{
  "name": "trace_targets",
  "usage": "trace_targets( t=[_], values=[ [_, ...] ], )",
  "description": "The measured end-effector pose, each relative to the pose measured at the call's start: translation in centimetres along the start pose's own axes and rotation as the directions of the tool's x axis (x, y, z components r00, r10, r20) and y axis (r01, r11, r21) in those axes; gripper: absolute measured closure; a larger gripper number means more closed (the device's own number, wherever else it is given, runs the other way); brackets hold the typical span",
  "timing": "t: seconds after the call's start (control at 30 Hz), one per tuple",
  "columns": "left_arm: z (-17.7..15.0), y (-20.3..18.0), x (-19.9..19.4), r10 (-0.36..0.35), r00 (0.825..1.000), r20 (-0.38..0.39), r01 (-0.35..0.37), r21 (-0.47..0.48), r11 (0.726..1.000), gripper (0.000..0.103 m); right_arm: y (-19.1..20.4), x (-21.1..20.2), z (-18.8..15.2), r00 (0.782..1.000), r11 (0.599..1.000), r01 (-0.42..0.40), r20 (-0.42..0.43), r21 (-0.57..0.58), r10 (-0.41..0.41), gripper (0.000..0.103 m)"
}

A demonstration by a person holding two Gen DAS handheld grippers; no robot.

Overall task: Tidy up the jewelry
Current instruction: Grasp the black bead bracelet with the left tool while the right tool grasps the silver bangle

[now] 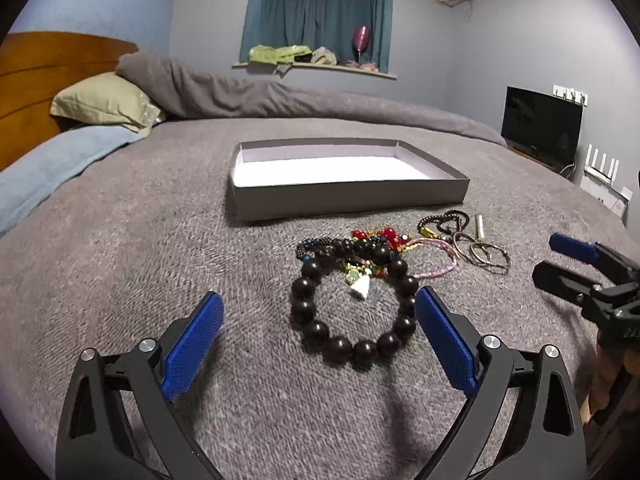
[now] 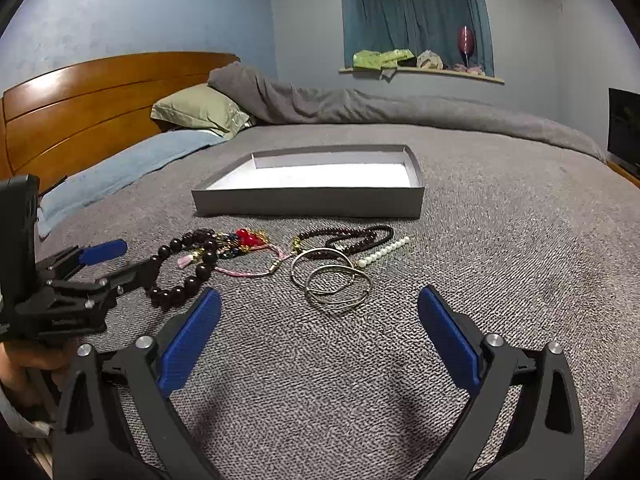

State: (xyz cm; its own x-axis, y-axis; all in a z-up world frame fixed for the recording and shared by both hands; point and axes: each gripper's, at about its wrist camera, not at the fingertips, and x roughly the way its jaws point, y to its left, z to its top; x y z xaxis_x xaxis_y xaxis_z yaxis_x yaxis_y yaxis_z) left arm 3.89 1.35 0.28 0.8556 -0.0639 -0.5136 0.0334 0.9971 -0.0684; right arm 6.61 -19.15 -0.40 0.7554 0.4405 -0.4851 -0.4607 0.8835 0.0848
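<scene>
Jewelry heaped near box (image 1: 348, 196); left gripper (image 1: 320, 320) spread wide around big bead bracelet (image 1: 352, 312) for pickup; right gripper (image 2: 320, 320) apart near rings (image 2: 332, 280).

Tangled bracelets (image 1: 352, 280) heaped just before empty grey box (image 1: 348, 196).

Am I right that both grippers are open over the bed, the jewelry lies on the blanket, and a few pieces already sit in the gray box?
Not quite: the gray box shows only its bare white floor in both wrist views. The rest holds: left gripper and right gripper are open, and the jewelry lies on the blanket.
</scene>
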Motion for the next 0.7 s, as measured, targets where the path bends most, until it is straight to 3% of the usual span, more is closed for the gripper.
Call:
trace_targets(
  t=[0.1, 0.2, 0.27, 0.43, 0.57, 0.7],
  values=[
    [0.4, 0.1, 1.2, -0.015, 0.998, -0.054, 0.016, 0.005, 1.000, 0.021, -0.3, 0.9, 0.3, 0.999, 1.000, 0.010, -0.040, 0.003, -0.010, 0.021],
    [0.4, 0.1, 2.5, -0.032, 0.992, -0.120, 0.032, 0.003, 0.999, 0.035, -0.6, 2.1, 0.8, 0.997, 1.000, 0.005, -0.080, 0.006, -0.004, 0.022],
    [0.3, 0.2, 3.0, -0.027, 0.990, -0.140, 0.028, 0.004, 1.000, 0.037, -0.9, 2.7, 1.0, 0.995, 1.000, 0.000, -0.097, 0.013, 0.002, 0.022],
    [0.2, 0.3, 3.1, -0.024, 0.987, -0.156, 0.025, 0.000, 1.000, 0.046, -1.4, 4.0, 1.4, 0.992, 1.000, -0.005, -0.130, 0.025, 0.008, 0.022],
    [0.2, 0.3, 2.8, -0.010, 0.988, -0.152, 0.013, 0.020, 1.000, 0.078, -1.6, 4.6, 1.5, 0.989, 0.999, -0.006, -0.150, 0.035, 0.011, 0.022],
    [0.3, 0.6, 2.4, -0.020, 0.989, -0.145, 0.022, 0.016, 1.000, 0.084, -1.8, 5.5, 1.7, 0.983, 0.999, -0.012, -0.184, 0.040, 0.019, 0.022]
  ],
)
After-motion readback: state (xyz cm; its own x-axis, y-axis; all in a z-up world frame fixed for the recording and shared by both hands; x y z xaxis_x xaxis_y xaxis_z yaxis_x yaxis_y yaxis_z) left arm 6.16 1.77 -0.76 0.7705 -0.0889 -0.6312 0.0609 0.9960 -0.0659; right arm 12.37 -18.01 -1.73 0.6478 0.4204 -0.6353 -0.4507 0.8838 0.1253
